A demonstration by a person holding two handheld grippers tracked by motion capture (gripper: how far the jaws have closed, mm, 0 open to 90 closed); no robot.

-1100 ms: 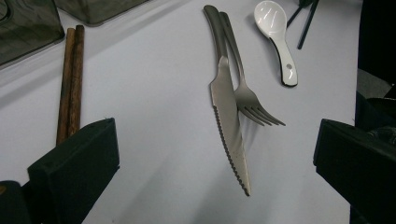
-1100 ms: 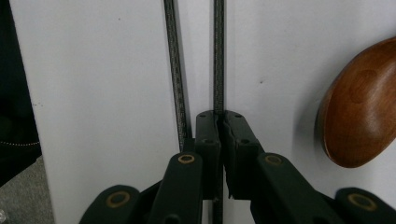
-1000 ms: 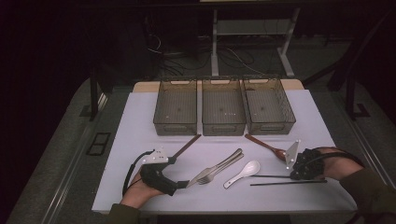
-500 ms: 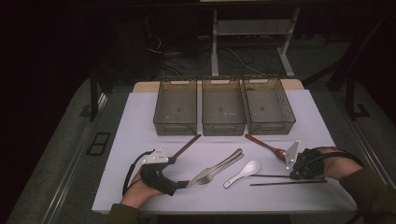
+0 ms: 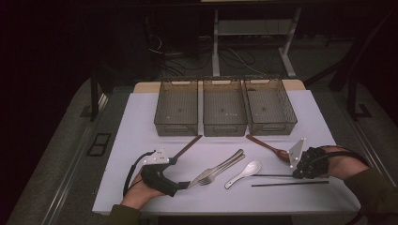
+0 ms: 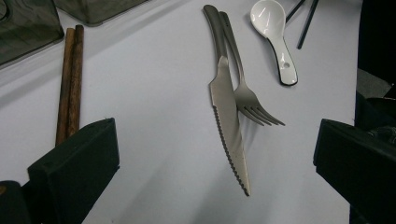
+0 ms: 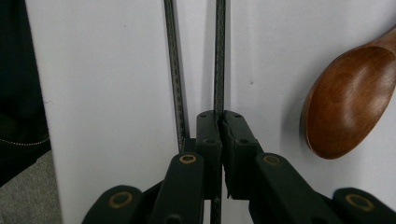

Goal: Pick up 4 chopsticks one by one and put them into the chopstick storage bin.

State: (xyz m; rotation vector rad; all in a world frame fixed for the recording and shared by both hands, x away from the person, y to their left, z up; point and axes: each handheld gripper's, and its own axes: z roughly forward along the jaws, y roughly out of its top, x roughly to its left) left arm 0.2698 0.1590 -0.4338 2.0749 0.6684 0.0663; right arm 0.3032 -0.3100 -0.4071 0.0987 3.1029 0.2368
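My right gripper (image 7: 219,117) is shut on a thin black chopstick (image 7: 219,56) that lies flat on the white table; in the high view this gripper (image 5: 300,169) is at the table's right. A second black chopstick (image 7: 173,70) lies loose just beside the first. My left gripper (image 6: 215,144) stands open and low over the table, with nothing between its fingers. A steel knife (image 6: 229,126) and fork (image 6: 247,98) lie side by side just ahead of it. In the high view the left gripper (image 5: 180,176) sits at the front left.
Three mesh bins (image 5: 177,112) (image 5: 224,112) (image 5: 270,110) stand in a row at the back. A white ceramic spoon (image 5: 241,174) lies mid-table, a wooden spoon (image 5: 267,146) near the right gripper, and brown wooden chopsticks (image 5: 187,146) ahead of the left gripper.
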